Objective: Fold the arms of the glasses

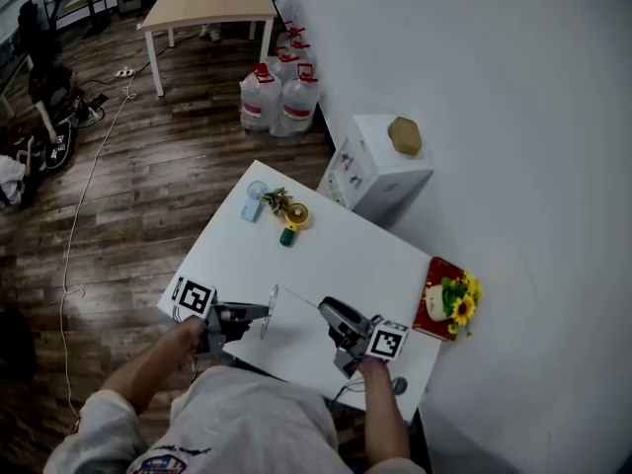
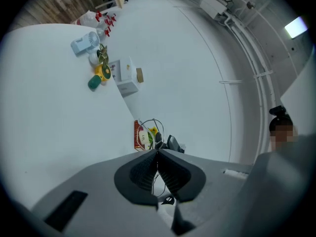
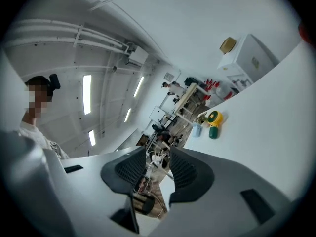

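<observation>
Thin wire-framed glasses (image 1: 269,309) hang just above the near part of the white table (image 1: 326,245). My left gripper (image 1: 262,313) holds them from the left, level, its jaws shut on the frame. In the left gripper view the pads (image 2: 148,169) meet on a thin wire, and a lens (image 2: 148,135) sticks out past the tips. My right gripper (image 1: 326,309) faces the glasses from the right, close to the free arm's end. In the right gripper view its jaws (image 3: 157,154) stand partly apart, with a thin wire in the gap and no pad pressing on it.
At the table's far side lie a small blue fan (image 1: 255,201) and a yellow-green toy with a plant sprig (image 1: 289,215). A red box with sunflowers (image 1: 446,299) stands at the right edge. Beyond are a white box (image 1: 380,171), water jugs (image 1: 281,92) and a wall to the right.
</observation>
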Available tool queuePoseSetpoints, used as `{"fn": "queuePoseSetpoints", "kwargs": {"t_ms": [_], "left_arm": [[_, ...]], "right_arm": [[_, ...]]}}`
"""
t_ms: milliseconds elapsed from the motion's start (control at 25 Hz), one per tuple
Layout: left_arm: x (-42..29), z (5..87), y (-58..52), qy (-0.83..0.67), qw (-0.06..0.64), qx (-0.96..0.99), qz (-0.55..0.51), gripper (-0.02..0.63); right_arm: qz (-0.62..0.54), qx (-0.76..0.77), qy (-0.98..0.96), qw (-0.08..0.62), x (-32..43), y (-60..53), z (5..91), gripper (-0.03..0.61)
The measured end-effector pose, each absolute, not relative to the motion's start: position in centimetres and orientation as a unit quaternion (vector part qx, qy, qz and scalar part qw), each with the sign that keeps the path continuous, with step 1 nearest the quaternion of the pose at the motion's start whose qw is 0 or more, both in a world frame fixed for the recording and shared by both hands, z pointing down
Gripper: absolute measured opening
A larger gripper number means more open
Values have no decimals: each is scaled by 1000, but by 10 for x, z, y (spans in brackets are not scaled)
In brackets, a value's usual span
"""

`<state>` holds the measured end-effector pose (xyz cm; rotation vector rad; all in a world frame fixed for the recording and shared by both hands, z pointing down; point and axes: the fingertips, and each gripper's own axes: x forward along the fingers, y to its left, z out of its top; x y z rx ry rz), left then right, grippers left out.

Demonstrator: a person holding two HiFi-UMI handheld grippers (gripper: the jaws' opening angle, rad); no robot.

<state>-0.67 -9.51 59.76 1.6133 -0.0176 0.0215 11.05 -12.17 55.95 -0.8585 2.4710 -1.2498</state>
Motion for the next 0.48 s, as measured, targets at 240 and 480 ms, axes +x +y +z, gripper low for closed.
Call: {"fn": "queuePoseSetpoints", "kwargs": {"t_ms": [240, 480], "left_arm": [[-5, 599, -84, 3, 712, 701, 26, 6], [-4, 598, -86, 3, 711, 703, 19, 6]], "right_arm": [[-475, -258, 839, 69, 102, -99, 590, 66], [-476, -248, 843, 47, 89, -91, 599, 34]]}}
